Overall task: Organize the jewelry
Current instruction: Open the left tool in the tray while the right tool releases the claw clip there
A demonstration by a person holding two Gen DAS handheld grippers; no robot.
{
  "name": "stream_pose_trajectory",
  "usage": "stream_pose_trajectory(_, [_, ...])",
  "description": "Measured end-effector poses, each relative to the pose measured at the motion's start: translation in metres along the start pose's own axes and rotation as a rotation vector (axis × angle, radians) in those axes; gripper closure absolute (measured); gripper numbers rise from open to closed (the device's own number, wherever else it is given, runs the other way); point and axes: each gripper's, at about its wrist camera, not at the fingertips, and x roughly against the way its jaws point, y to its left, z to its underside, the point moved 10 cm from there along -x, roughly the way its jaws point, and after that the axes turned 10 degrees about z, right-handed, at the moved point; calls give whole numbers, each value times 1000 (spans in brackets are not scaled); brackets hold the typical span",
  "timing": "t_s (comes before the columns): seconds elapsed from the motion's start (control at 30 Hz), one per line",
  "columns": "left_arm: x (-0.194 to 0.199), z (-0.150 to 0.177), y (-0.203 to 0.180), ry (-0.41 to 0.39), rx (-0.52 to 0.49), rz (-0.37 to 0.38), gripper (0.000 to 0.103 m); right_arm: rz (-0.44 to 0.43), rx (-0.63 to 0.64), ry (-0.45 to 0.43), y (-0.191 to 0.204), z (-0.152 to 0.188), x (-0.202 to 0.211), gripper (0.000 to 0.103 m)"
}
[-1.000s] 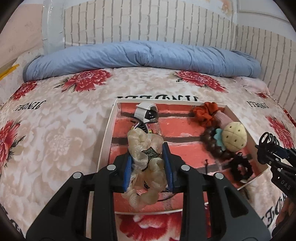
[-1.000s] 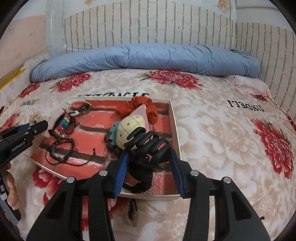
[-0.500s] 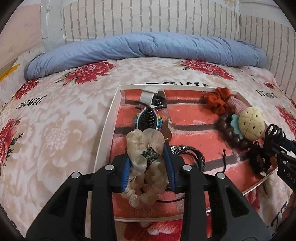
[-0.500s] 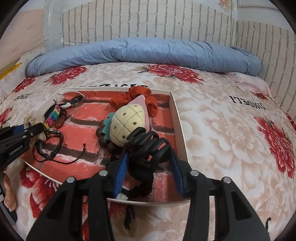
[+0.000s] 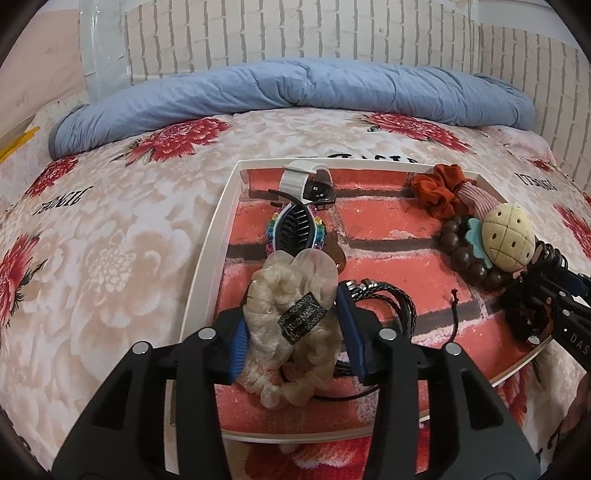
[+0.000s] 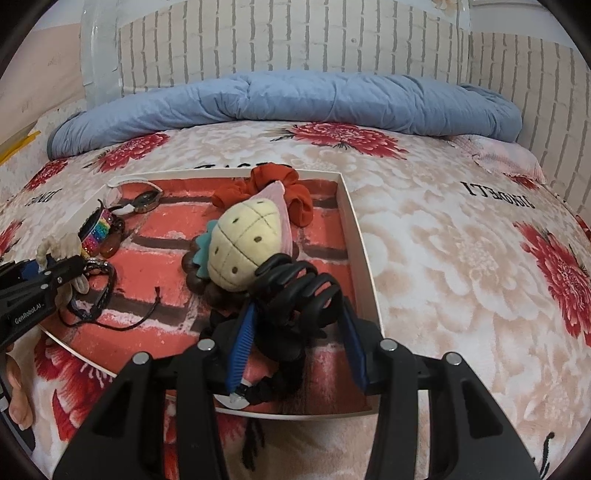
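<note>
A shallow white-rimmed tray (image 5: 207, 258) with a red brick-pattern floor lies on the bed. My left gripper (image 5: 293, 325) is shut on a cream scrunchie (image 5: 291, 325) over the tray's near left part. My right gripper (image 6: 295, 321) is shut on a black claw hair clip (image 6: 295, 291) over the tray's near right corner. In the tray lie a rainbow hair clip (image 5: 295, 227), a white-strap watch (image 5: 306, 182), black cord bracelets (image 5: 391, 306), a brown bead bracelet (image 5: 458, 243), a cream plush ball hair tie (image 5: 508, 238) and a red scrunchie (image 5: 439, 190).
The bed has a floral cover (image 5: 110, 236). A rolled blue quilt (image 5: 295, 88) lies along the far side under a brick-pattern wall (image 5: 295, 33). In the right wrist view the tray rim (image 6: 360, 240) borders open bed cover to the right.
Both grippers have moved forward over the tray with their items still held. The tray contents look closer in both views.
</note>
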Motion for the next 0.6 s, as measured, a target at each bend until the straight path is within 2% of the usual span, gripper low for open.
stream_pose_trajectory(0.2, [0,2,1,-2,0,-11,52,-2,7,8,2,2,-2,57])
stream_pose_trajectory(0.3, [-1,2,2,-1,7,-15,42,-3,8,8,1,2,-2,57])
stream_pose_trajectory(0.33, [-1,2,3,-1,12,-18,39,-4,7,8,2,2,-2,54])
stream_pose_trajectory(0.5, [1,2,3,-5,10,-16,37,-4,1,-9,1,-1,3,41])
stream_pose_trajectory(0.53, [2,1,3,-7,7,-17,33,-2,0,-14,1,-2,4,35])
stream_pose_trajectory(0.6, [7,-1,1,-22,2,-18,26,7,-2,-24,0,-3,7,30])
